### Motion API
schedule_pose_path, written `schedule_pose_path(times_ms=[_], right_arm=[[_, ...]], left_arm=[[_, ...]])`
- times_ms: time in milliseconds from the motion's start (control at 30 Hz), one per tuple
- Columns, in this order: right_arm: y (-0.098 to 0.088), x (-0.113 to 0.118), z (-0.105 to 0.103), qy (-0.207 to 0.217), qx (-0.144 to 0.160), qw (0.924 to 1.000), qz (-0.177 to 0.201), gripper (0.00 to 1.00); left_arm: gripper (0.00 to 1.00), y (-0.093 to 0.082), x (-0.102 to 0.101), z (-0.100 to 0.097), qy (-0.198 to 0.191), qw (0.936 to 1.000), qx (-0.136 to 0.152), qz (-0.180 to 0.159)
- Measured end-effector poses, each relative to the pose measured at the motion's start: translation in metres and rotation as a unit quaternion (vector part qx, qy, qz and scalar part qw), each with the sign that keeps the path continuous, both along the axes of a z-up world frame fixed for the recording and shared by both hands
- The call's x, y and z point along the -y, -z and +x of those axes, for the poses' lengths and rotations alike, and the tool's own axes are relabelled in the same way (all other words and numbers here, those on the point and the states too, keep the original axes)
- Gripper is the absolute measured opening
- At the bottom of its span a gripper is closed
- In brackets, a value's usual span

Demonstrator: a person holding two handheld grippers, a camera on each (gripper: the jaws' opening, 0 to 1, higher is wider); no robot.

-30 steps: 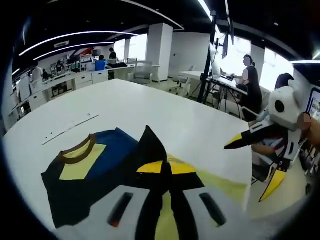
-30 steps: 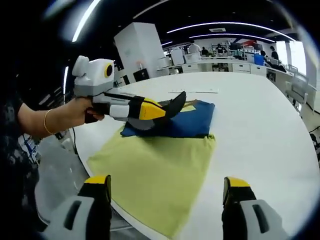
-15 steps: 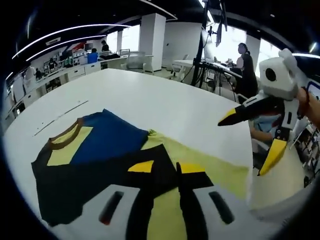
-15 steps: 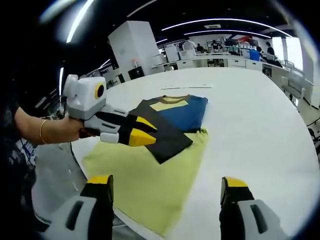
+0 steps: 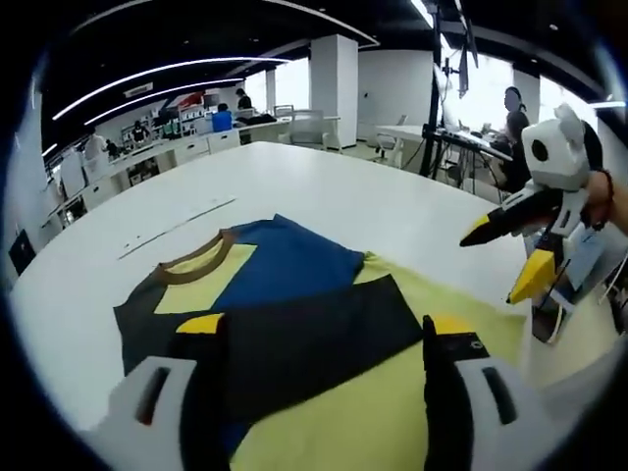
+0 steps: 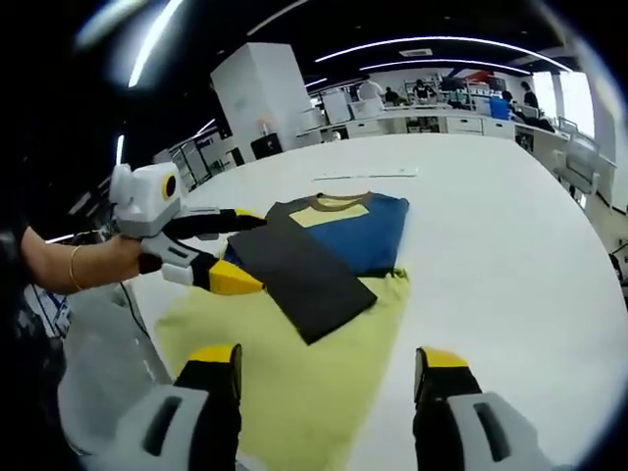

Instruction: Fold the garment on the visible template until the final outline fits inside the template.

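- The garment [image 5: 265, 304], dark and blue with a brown collar, lay folded on the yellow-green template [image 5: 412, 392], a dark flap across its front.
- The left gripper [image 6: 221, 255] hung beside it, jaws apart and empty.
- The right gripper [image 5: 515, 255] was over the white table [image 5: 324, 191] edge, jaws apart.

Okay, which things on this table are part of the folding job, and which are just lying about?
Part of the job:
- garment
- yellow-green template
- left tongs, open
- right tongs, open

Just lying about:
- thin strip on the table
- desks and people in the background
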State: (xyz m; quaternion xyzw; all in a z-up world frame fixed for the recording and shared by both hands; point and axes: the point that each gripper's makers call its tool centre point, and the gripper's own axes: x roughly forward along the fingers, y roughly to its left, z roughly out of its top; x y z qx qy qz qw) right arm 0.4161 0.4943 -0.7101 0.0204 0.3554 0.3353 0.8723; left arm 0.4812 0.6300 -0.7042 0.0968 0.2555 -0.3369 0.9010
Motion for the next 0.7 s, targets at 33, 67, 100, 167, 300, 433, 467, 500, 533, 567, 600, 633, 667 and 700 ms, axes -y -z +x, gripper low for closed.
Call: schedule_pose_path(times_ms=[33, 67, 100, 167, 300, 433, 467, 500, 533, 567, 600, 633, 667, 700], right_arm=[[0.0, -0.001, 0.002, -0.003, 0.001, 1.0, -0.001, 0.68], [0.0, -0.002, 0.004, -0.005, 0.002, 1.0, -0.001, 0.66], [0.0, -0.003, 0.007, -0.006, 0.003, 1.0, -0.003, 0.65], [0.001, -0.004, 0.01, -0.01, 0.005, 0.9999, -0.005, 0.62], [0.003, -0.007, 0.02, -0.01, 0.01, 0.9999, -0.003, 0.55], [0.007, -0.01, 0.029, -0.011, 0.011, 0.9999, -0.004, 0.49], [0.008, -0.011, 0.03, -0.012, 0.012, 0.9998, -0.005, 0.47], [0.009, -0.012, 0.033, -0.013, 0.013, 0.9998, -0.006, 0.46], [0.01, -0.013, 0.034, -0.013, 0.012, 0.9998, -0.007, 0.45], [0.012, -0.014, 0.037, -0.014, 0.012, 0.9998, -0.007, 0.43], [0.013, -0.014, 0.038, -0.014, 0.012, 0.9998, -0.007, 0.43], [0.014, -0.015, 0.04, -0.014, 0.012, 0.9998, -0.008, 0.41], [0.015, -0.016, 0.042, -0.015, 0.012, 0.9998, -0.008, 0.4], [0.016, -0.016, 0.043, -0.015, 0.012, 0.9998, -0.009, 0.39]], left_arm=[[0.85, 0.0, -0.004, 0.001, -0.002, 1.0, 0.001, 0.0], [0.87, -0.001, -0.009, 0.002, -0.006, 1.0, 0.002, 0.0], [0.89, -0.002, -0.013, 0.002, -0.009, 1.0, 0.003, 0.0], [0.93, -0.003, -0.023, 0.003, -0.017, 0.9998, 0.006, 0.001], [0.99, -0.003, -0.043, 0.005, -0.032, 0.9994, 0.008, 0.007], [0.99, -0.001, -0.06, 0.006, -0.044, 0.9989, 0.01, 0.013], [0.99, -0.001, -0.065, 0.007, -0.047, 0.9987, 0.012, 0.016], [0.99, -0.001, -0.069, 0.008, -0.05, 0.9984, 0.016, 0.02], [0.99, -0.001, -0.074, 0.008, -0.052, 0.9981, 0.021, 0.024], [0.99, 0.0, -0.077, 0.008, -0.053, 0.998, 0.022, 0.026], [0.99, 0.0, -0.083, 0.008, -0.057, 0.9977, 0.023, 0.029], [0.99, 0.001, -0.087, 0.009, -0.06, 0.9975, 0.025, 0.029], [0.97, 0.001, -0.093, 0.01, -0.064, 0.9971, 0.025, 0.031], [0.94, 0.002, -0.096, 0.01, -0.067, 0.997, 0.024, 0.031]])
